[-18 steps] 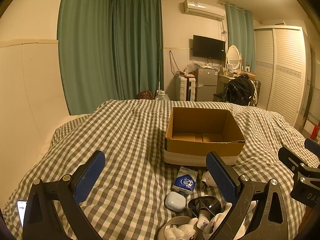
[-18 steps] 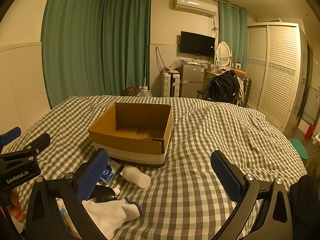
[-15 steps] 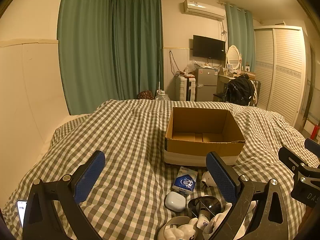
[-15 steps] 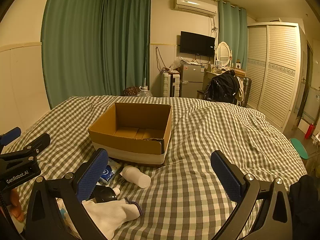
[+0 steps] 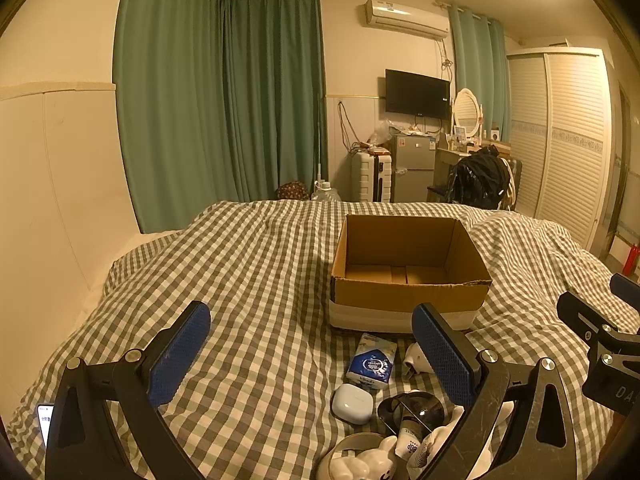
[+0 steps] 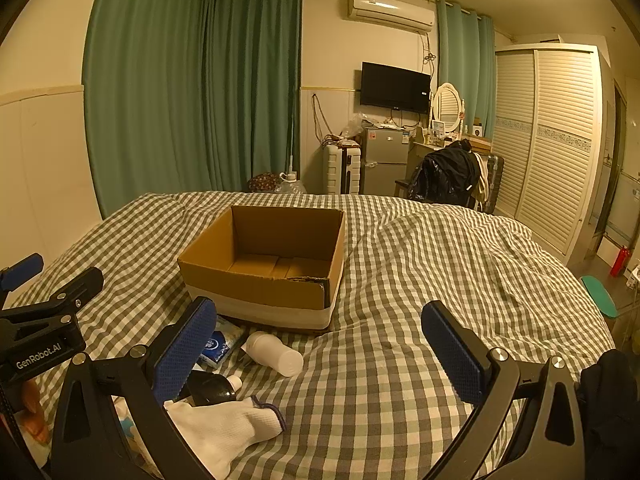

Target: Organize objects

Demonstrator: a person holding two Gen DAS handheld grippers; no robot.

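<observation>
An open, empty cardboard box (image 5: 408, 276) (image 6: 268, 268) stands on the checked bed. In front of it lie loose items: a blue tissue pack (image 5: 372, 362) (image 6: 218, 344), a white earbud case (image 5: 352, 398), a white bottle (image 6: 274, 354) on its side, a dark round object (image 5: 412, 410) (image 6: 210, 388), a white glove (image 6: 224, 426) and a white rabbit figure (image 5: 368, 460). My left gripper (image 5: 312, 350) is open and empty, above the bed left of the pile. My right gripper (image 6: 320, 346) is open and empty, right of the pile.
The checked bedspread (image 6: 420, 280) runs wide around the box. A phone (image 5: 45, 424) lies at the near left edge. A wall is to the left; fridge (image 5: 412, 168), chair with a black jacket (image 6: 448, 176) and wardrobe (image 6: 552, 140) stand beyond the bed.
</observation>
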